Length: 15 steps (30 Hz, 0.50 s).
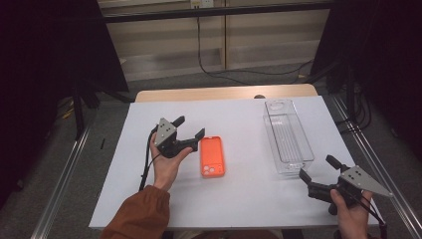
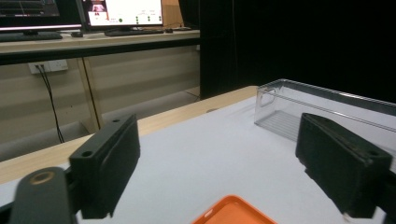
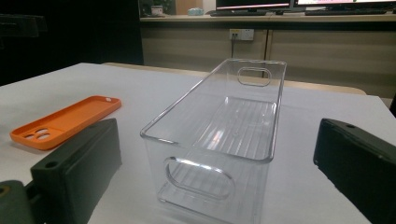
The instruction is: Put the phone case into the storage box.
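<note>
Left gripper (image 1: 190, 127) beside orange phone case (image 1: 212, 157).
Both grippers gape wide, holding nothing; right gripper (image 1: 318, 168) faces the clear bin (image 1: 287, 135).

**Orange Case, Clear Bin, White Table**

The phone case (image 1: 212, 157) is bright orange all over, plain and unpatterned. The storage bin (image 1: 287, 135) is colourless, see-through plastic, with fine parallel ribs running across its floor. The table (image 1: 239, 194) carries a plain white covering, and a light wood edge shows at its far side. The left hand-held gripper (image 1: 191, 127) is black with a grey plate on top; the right hand-held gripper (image 1: 318, 168) is black too, with the same grey plate. The sleeve (image 1: 139, 215) on the left forearm is rust orange-brown.
</note>
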Tool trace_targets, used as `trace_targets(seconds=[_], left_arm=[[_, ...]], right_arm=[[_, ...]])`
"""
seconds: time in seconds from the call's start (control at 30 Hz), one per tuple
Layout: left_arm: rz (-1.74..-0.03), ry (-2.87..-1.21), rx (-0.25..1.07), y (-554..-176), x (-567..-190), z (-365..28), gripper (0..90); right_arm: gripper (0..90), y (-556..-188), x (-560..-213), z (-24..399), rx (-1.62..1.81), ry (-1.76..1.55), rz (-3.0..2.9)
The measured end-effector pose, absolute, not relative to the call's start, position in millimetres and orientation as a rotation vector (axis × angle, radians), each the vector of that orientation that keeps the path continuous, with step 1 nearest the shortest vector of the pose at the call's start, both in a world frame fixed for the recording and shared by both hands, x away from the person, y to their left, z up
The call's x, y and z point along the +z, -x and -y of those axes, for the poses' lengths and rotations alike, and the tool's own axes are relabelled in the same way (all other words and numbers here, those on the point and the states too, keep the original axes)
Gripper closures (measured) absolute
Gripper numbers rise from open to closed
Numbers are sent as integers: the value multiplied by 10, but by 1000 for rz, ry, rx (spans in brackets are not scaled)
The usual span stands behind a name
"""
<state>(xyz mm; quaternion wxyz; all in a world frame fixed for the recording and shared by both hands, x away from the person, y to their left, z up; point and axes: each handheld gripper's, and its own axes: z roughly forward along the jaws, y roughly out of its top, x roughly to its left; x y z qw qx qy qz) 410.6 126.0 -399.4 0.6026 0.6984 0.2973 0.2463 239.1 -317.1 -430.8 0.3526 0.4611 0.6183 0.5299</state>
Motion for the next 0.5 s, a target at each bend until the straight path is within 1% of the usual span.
trace_targets(seconds=[0.07,0.1,0.13,0.2,0.27,0.3,0.33,0.37,0.4,0.43,0.47,0.5], left_arm=[[-688,-1613,558,-4105,-3996,-1251,196],[-680,-1615,562,-4103,-3996,-1247,196],[-680,-1613,557,-4102,-3995,-1245,237],[-683,-1609,544,-4106,-3996,-1246,252],[-679,-1613,542,-4111,-4000,-1249,318],[-675,-1615,536,-4112,-4001,-1250,318],[-669,-1620,542,-4110,-4000,-1246,344],[-669,-1620,542,-4110,-4000,-1246,351],[-665,-1616,521,-4112,-3997,-1248,369],[-665,-1616,521,-4112,-3997,-1248,400],[-667,-1616,507,-4106,-3997,-1246,400],[-669,-1616,502,-4105,-3997,-1247,447]], right_arm=[[1,-2391,-4309,3170,1372,-1193,-1600],[1,-2391,-4309,3170,1372,-1191,-1599],[1,-2389,-4309,3170,1372,-1191,-1599],[1,-2387,-4309,3170,1375,-1193,-1598],[1,-2384,-4308,3173,1375,-1193,-1597],[1,-2384,-4308,3173,1375,-1193,-1597],[1,-2384,-4308,3173,1375,-1192,-1597],[1,-2384,-4308,3173,1375,-1192,-1597],[1,-2383,-4308,3171,1376,-1193,-1598],[1,-2383,-4308,3171,1376,-1193,-1598],[1,-2383,-4308,3172,1375,-1193,-1597],[2,-2382,-4307,3171,1375,-1199,-1599]])
